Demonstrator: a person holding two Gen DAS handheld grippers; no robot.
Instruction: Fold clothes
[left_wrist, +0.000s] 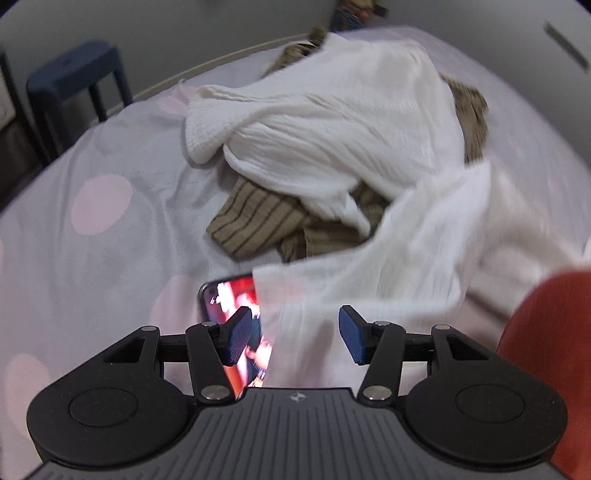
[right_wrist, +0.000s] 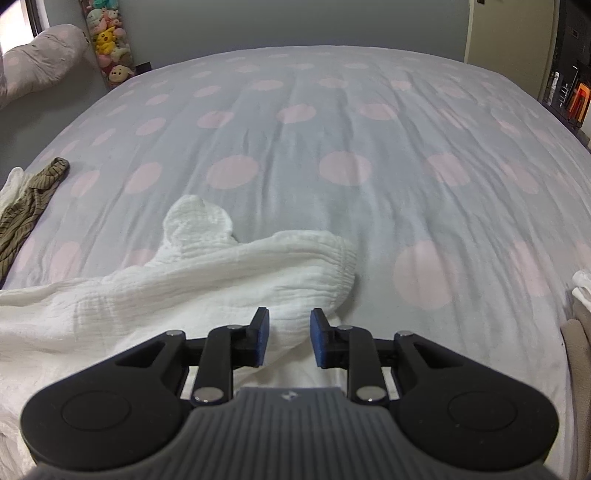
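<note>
right gripper (right_wrist: 289, 338): jaws parted, nothing pinched, white gauze garment (right_wrist: 207, 280) lay directly under and ahead | garment's long axis ran left to right, elastic hem at far right | left gripper (left_wrist: 295, 334): jaws wide, empty, over its near edge beside a phone (left_wrist: 236, 325) | right hand seemed nearer the hem

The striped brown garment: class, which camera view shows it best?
The left wrist view: the striped brown garment lies mid-frame, stripes clear, partly under white clothing. The right wrist view catches only a strip at its left edge.
</note>
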